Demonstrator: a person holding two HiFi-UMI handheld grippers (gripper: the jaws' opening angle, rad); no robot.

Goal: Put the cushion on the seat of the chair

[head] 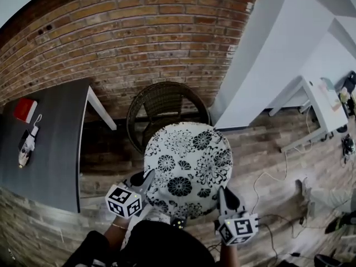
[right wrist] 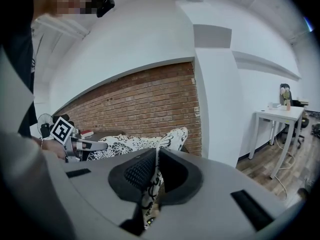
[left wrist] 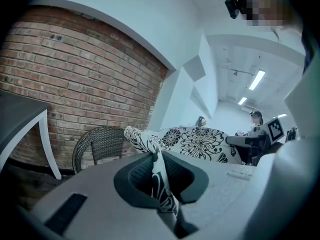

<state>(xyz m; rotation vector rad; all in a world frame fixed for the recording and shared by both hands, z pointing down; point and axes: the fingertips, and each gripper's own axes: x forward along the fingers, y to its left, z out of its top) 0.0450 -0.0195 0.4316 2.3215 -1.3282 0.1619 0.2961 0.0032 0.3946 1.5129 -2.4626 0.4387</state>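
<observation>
You've got the cushion point(head: 188, 168) pinched at both sides; your left hand-held gripper point(head: 148, 178) is clamped on its near-left edge and your right hand-held gripper point(head: 223, 194) on the near-right edge, with fabric squeezed between the pads in both gripper views; the cushion lies flat between them, covering the wicker chair's point(head: 167, 102) seat from above; can't tell if it touches the seat; a grey worktop point(head: 55, 143) stands off to the left.
</observation>
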